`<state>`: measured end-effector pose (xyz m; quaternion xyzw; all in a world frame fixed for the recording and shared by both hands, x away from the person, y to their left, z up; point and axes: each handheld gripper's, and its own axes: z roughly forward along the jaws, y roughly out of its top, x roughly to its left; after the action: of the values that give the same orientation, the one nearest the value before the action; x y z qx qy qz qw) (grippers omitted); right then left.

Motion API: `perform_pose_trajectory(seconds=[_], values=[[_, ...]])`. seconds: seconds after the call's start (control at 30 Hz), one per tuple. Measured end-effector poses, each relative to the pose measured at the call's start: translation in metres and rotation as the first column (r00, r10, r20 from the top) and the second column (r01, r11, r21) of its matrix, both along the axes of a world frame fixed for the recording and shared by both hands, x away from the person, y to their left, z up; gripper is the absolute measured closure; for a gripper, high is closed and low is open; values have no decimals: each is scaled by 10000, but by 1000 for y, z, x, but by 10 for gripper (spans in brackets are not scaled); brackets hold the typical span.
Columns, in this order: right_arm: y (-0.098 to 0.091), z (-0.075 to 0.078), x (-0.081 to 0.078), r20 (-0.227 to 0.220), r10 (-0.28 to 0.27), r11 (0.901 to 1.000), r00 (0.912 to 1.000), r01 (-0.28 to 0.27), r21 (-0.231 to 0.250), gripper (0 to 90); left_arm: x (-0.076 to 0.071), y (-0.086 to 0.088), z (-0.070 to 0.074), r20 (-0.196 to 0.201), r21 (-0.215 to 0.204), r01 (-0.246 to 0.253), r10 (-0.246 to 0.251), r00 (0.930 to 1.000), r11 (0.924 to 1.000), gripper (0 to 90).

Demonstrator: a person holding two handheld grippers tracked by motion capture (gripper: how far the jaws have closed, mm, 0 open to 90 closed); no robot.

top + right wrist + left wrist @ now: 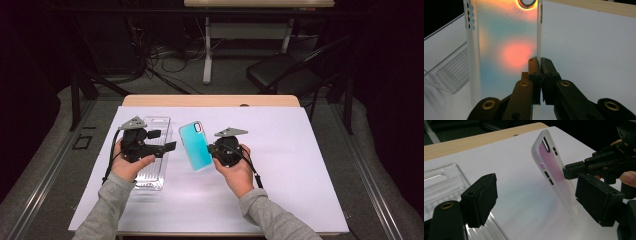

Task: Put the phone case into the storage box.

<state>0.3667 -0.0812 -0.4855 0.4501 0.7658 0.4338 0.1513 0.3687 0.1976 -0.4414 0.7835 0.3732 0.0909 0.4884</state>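
Your right gripper is clenched on the long edge of the phone case, which stands tilted with its lower corner on the white sheet. Your left gripper is released, jaws spread, above the clear plastic tray. The case's bottom end is cut off in the right gripper view.

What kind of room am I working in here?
Probably a lab or recording workspace, not a home: the table has a plain white cover, loose cables lie on the grey floor behind it, and a folding chair and another desk stand in the dark.
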Motion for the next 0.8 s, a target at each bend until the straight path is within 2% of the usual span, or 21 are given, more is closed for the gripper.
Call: perform_pose_trajectory(seconds=[0.17, 0.4, 0.5, 0.63, 0.8], values=[[3, 2, -3, 118, 74, 9998, 9999, -76, 199, 876, 0, -2, -2, -151, -159, 154, -156, 9998, 9998, 181], [7, 6, -5, 370, 127, 9996, 9992, -137, 264, 877, -2, -2, -2, -307, -567, 214, -231, 9993, 9982, 227], [7, 6, -5, 373, 148, 9996, 9992, -158, 248, 876, -2, -2, -2, -555, -772, 307, -350, 9978, 9965, 247], [9, 6, -6, 441, 162, 9995, 9989, -174, 281, 876, -2, -4, -4, -950, -806, 379, -456, 9944, 9960, 285], [9, 7, -8, 494, 145, 9992, 9987, -163, 370, 876, -1, -5, -7, -1481, -1122, 383, -548, 9874, 9929, 317]])
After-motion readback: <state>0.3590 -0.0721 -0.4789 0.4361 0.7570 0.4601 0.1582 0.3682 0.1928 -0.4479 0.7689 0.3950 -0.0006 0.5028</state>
